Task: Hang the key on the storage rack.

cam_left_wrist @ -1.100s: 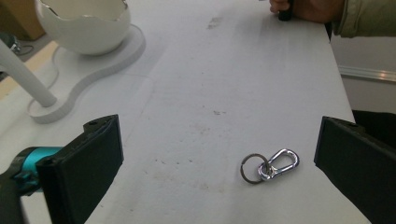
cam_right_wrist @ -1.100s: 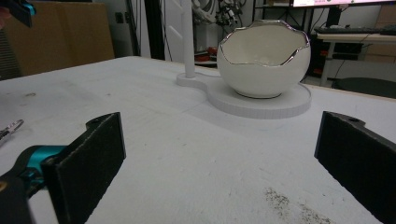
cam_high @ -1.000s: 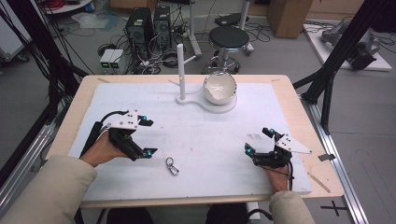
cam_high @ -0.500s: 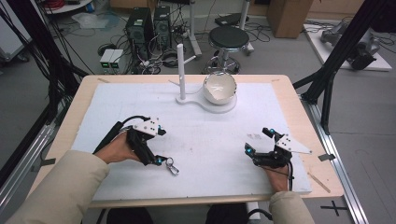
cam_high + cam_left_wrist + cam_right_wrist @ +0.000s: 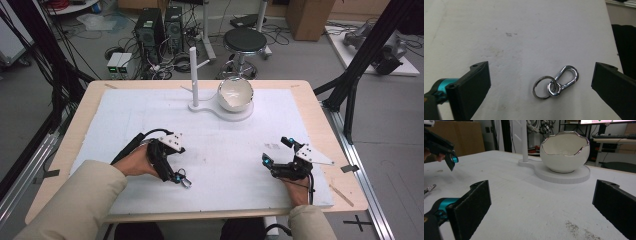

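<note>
A metal key ring with a snap clip [image 5: 555, 82] lies flat on the white table cover [image 5: 225, 145], near the front left. My left gripper [image 5: 541, 72] hangs right over it, open, and the ring and clip lie between the two jaws, touching neither. From above, the left gripper [image 5: 176, 176] points toward the front edge with the key ring [image 5: 185, 181] at its tips. My right gripper [image 5: 275, 151] rests open at the front right with nothing in it. Ahead of the right gripper [image 5: 541, 192] stands the egg-shaped bowl [image 5: 564, 152].
The egg-shaped bowl [image 5: 235, 95] and a white upright post [image 5: 193, 75] share a white base [image 5: 220, 111] at the back middle. The key ring [image 5: 429, 189] and the left gripper's tip [image 5: 449, 161] appear at the left of the right gripper view. Stool, computers and cables lie beyond the table.
My left gripper has moved right and toward the front edge, ending over the key ring. The right gripper and the key ring have stayed put.
</note>
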`<action>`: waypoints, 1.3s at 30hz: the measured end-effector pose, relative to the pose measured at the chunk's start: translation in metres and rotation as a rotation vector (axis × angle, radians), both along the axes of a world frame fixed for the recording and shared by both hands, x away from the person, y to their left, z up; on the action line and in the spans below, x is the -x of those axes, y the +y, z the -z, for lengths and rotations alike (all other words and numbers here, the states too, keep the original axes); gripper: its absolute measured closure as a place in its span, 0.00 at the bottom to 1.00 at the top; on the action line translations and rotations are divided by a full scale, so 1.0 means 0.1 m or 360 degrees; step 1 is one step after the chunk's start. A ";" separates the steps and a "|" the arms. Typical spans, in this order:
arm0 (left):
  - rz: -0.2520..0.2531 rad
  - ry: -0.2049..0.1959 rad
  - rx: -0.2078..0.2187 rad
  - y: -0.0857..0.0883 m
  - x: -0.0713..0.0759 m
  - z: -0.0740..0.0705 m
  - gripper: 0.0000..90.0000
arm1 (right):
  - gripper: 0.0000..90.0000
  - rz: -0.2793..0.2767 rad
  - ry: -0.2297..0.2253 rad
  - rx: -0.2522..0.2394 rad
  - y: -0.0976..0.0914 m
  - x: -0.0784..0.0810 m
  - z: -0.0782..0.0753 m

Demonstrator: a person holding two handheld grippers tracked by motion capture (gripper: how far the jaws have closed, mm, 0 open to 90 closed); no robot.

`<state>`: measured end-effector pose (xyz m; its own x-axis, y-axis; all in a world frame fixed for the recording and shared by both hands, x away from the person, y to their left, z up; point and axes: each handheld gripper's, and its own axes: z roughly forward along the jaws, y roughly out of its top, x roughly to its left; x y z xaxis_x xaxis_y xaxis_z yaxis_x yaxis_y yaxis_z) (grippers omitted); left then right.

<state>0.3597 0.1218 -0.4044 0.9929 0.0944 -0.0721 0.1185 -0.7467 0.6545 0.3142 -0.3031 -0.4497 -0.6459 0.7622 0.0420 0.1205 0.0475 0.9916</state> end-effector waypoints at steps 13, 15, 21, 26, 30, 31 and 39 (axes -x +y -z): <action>0.0008 0.0062 -0.0110 -0.05 0.02 0.07 0.17 | 0.01 -0.0001 -0.0010 0.0002 -0.01 0.00 0.00; 0.0014 0.0067 -0.0118 -0.05 0.02 0.07 0.19 | 0.01 0.0001 -0.0015 0.0003 -0.01 0.00 0.00; 0.0022 0.0121 -0.0129 -0.05 0.01 0.06 0.31 | 0.01 0.0000 -0.0015 -0.0004 -0.01 -0.01 0.00; 0.0005 0.0142 -0.0152 -0.05 0.01 0.08 0.35 | 0.01 0.0001 -0.0015 -0.0001 -0.01 -0.01 0.00; 0.0005 0.0159 -0.0164 -0.05 0.01 0.09 0.37 | 0.01 0.0004 -0.0009 -0.0005 -0.01 0.00 0.00; 0.0010 0.0164 -0.0167 -0.05 0.01 0.09 0.38 | 0.01 0.0004 -0.0009 -0.0005 -0.01 0.00 0.00; 0.0003 0.0192 -0.0163 -0.05 0.02 0.08 0.50 | 0.01 0.0002 -0.0015 0.0000 -0.01 0.00 0.00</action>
